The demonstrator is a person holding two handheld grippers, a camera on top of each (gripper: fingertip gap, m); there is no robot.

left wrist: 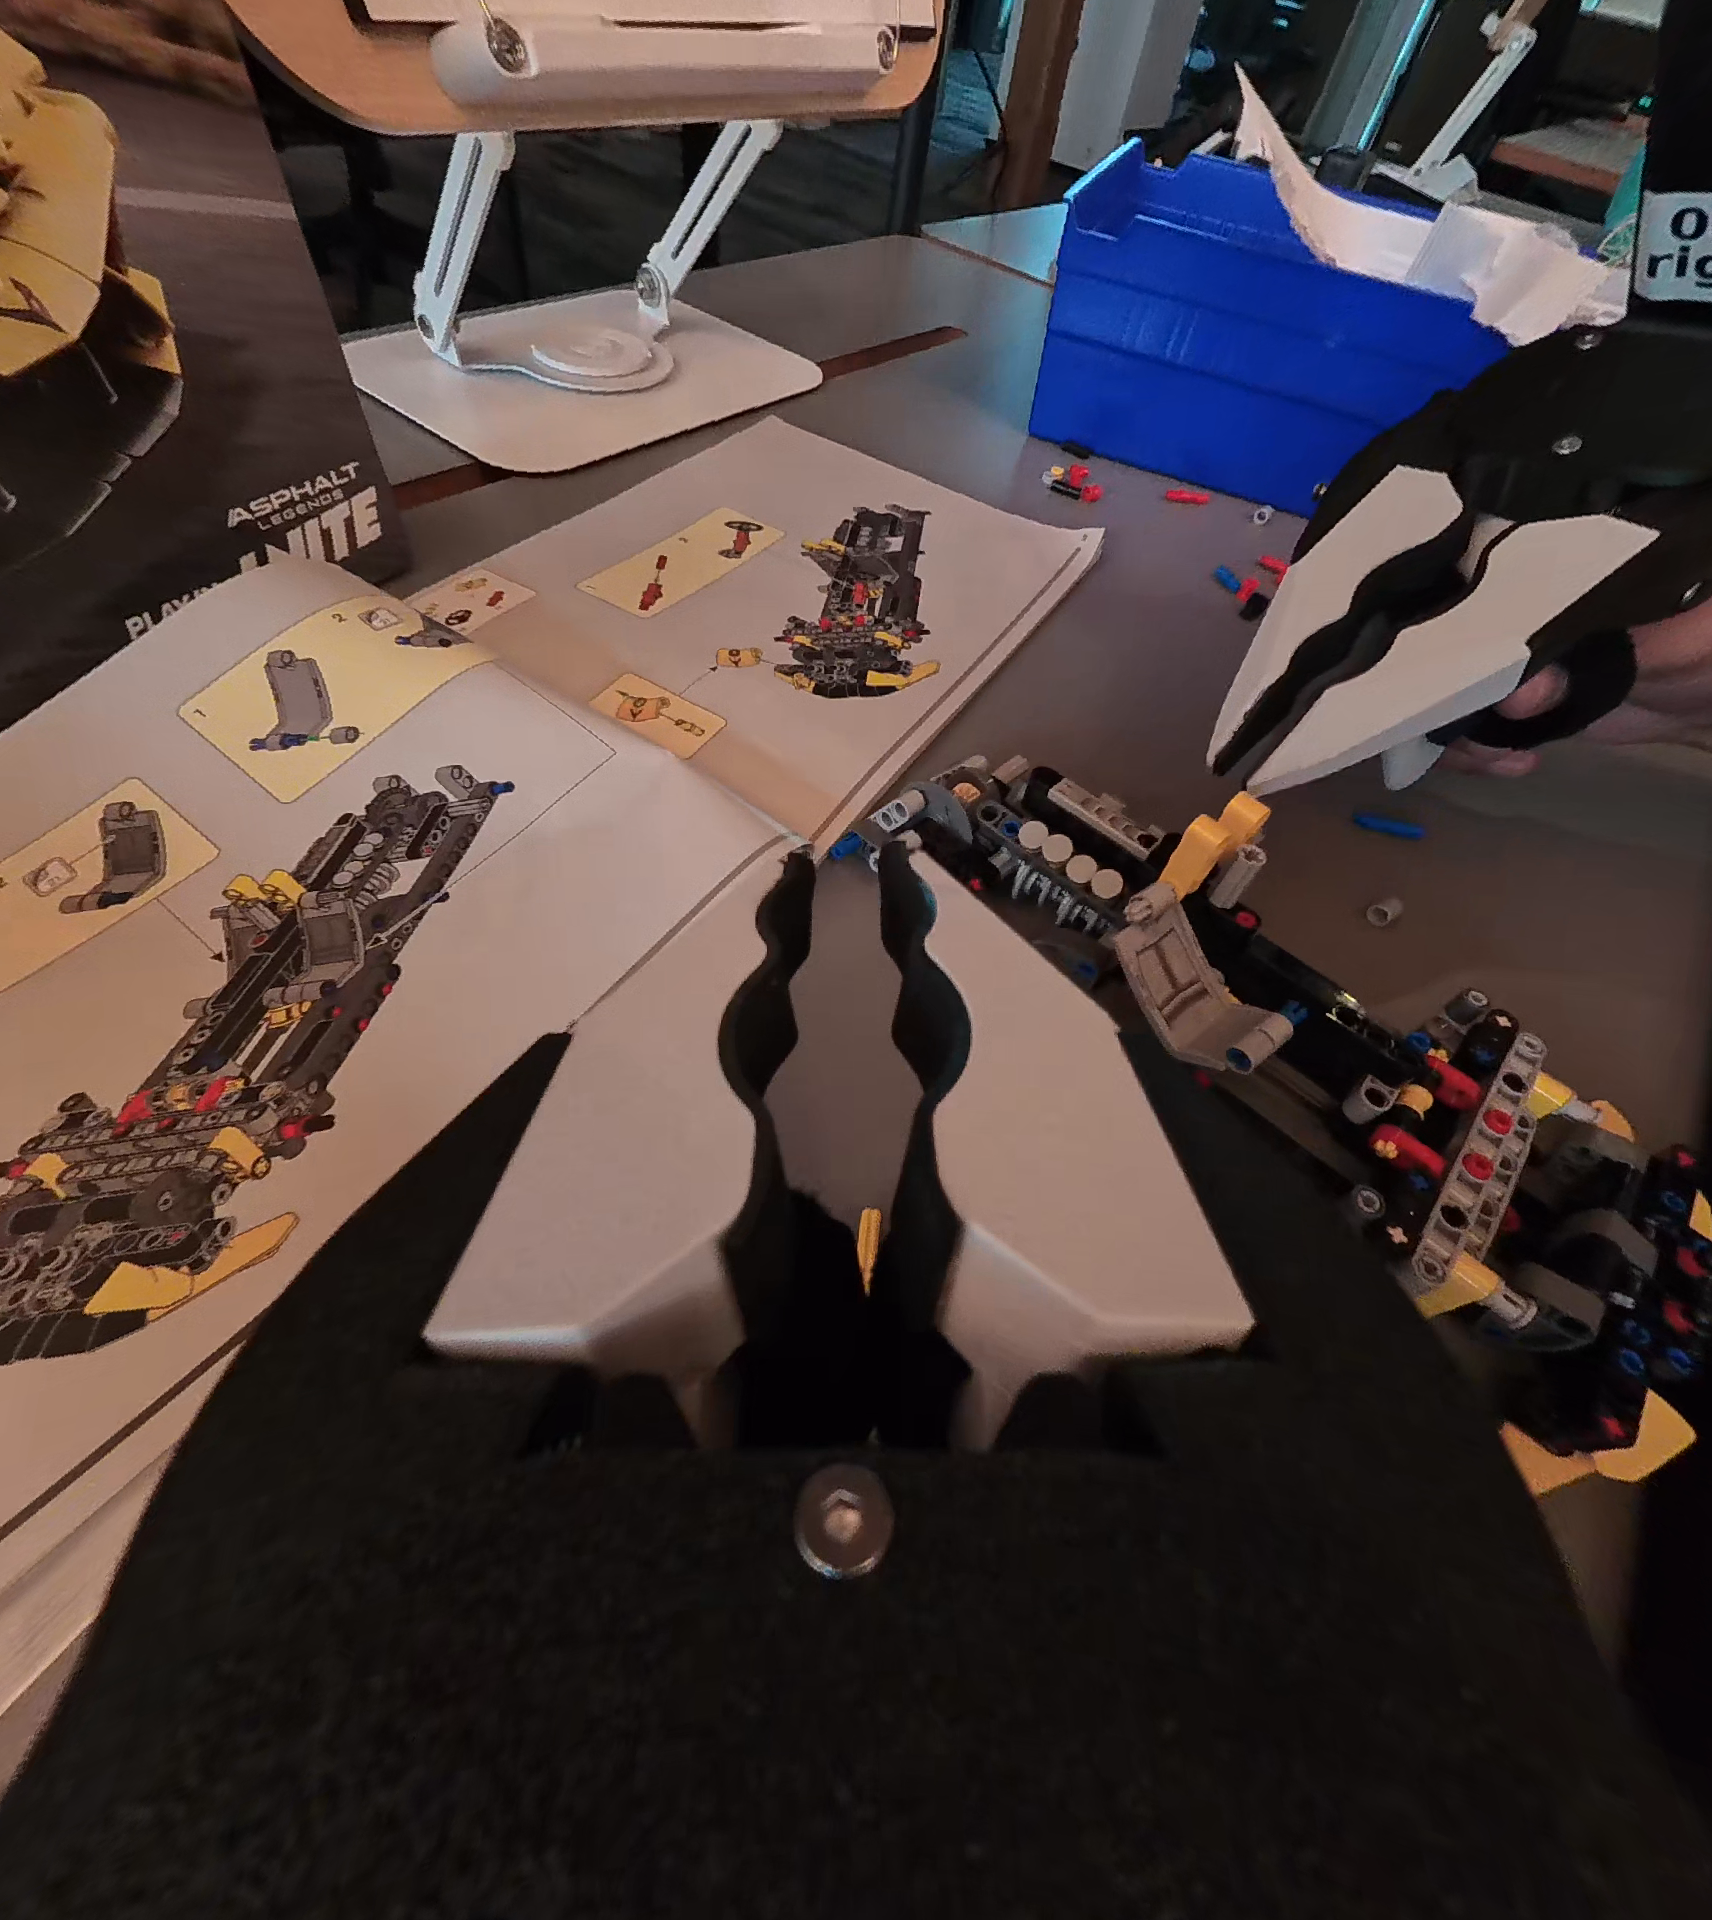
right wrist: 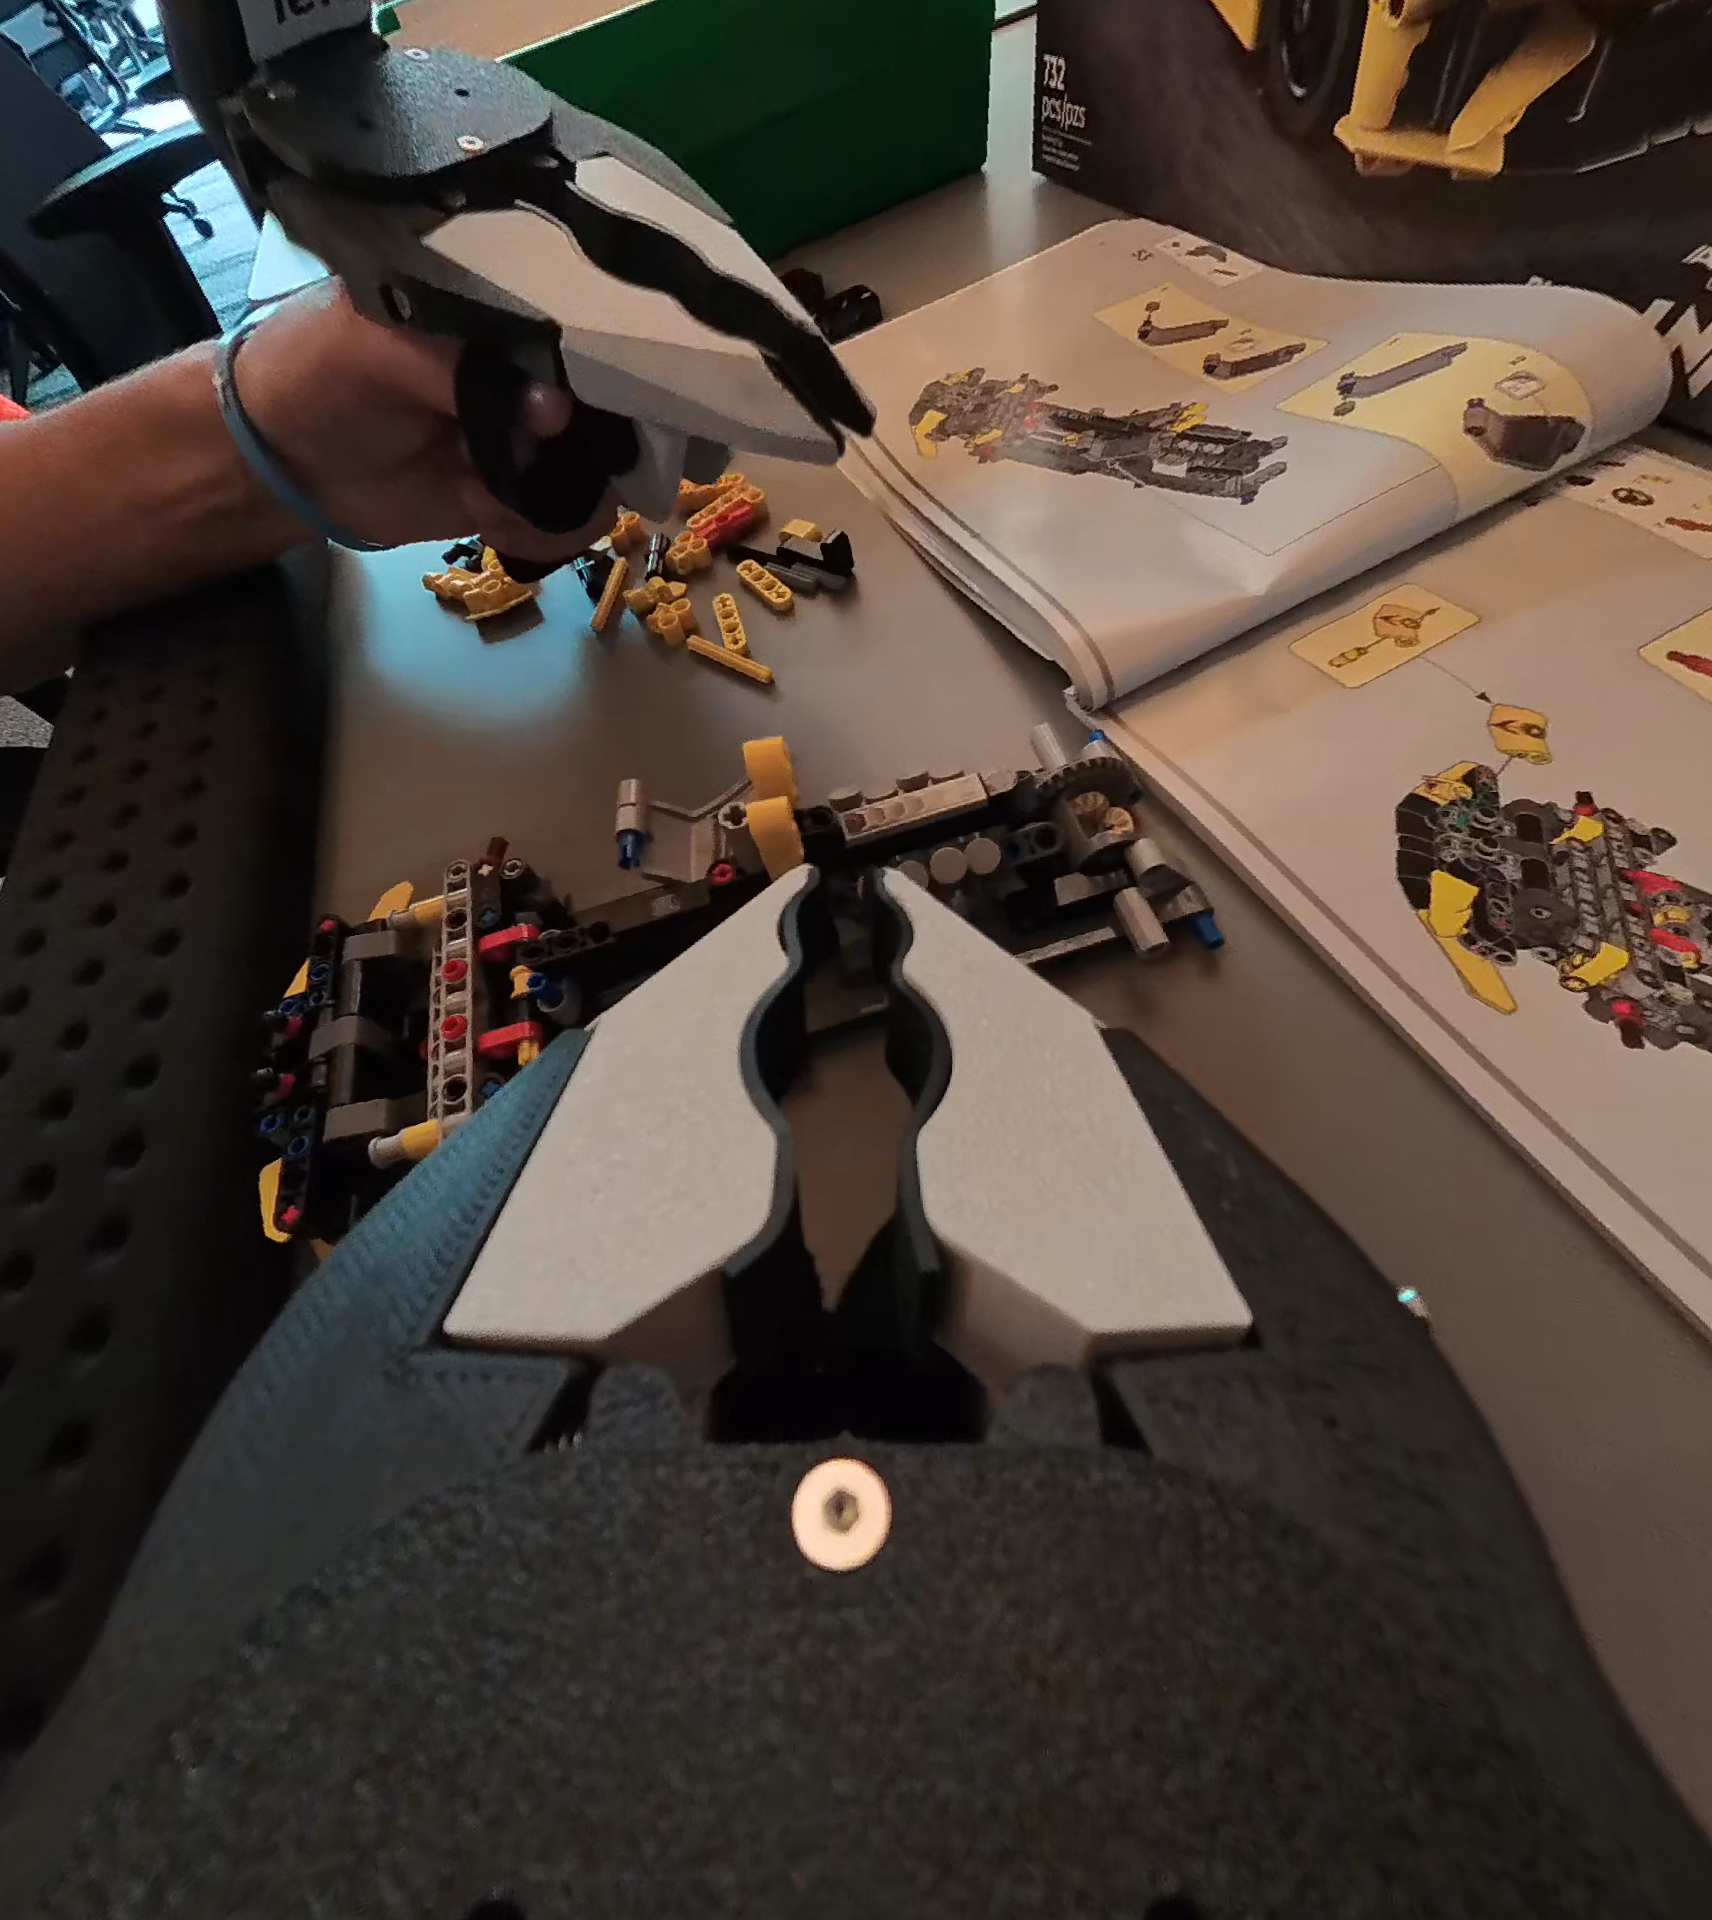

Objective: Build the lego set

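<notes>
The partly built black, grey and yellow Lego car chassis (left wrist: pixel 1371 1081) lies on the grey table; it also shows in the right wrist view (right wrist: pixel 478 966). A yellow arm piece (left wrist: pixel 1221 836) stands up from it beside a grey seat panel (left wrist: pixel 1174 987). My right gripper (right wrist: pixel 844 883) is over the chassis middle, jaws nearly together and holding nothing I can see; from the left wrist view its tips (left wrist: pixel 1236 769) touch the top of the yellow arm (right wrist: pixel 774 800). My left gripper (left wrist: pixel 847 862) hovers empty over the open instruction booklet (left wrist: pixel 519 831), jaws nearly together. It also shows in the right wrist view (right wrist: pixel 852 426).
Loose yellow and black pieces (right wrist: pixel 706 582) lie under the left gripper. Small red and blue pins (left wrist: pixel 1247 582) lie scattered before a blue bin (left wrist: pixel 1226 343). The set's box (left wrist: pixel 104 312), a white stand (left wrist: pixel 582 364) and a green bin (right wrist: pixel 779 104) stand behind. A black perforated chair back (right wrist: pixel 104 935) is at left. My hands' fingertips stand some 12 cm from each other.
</notes>
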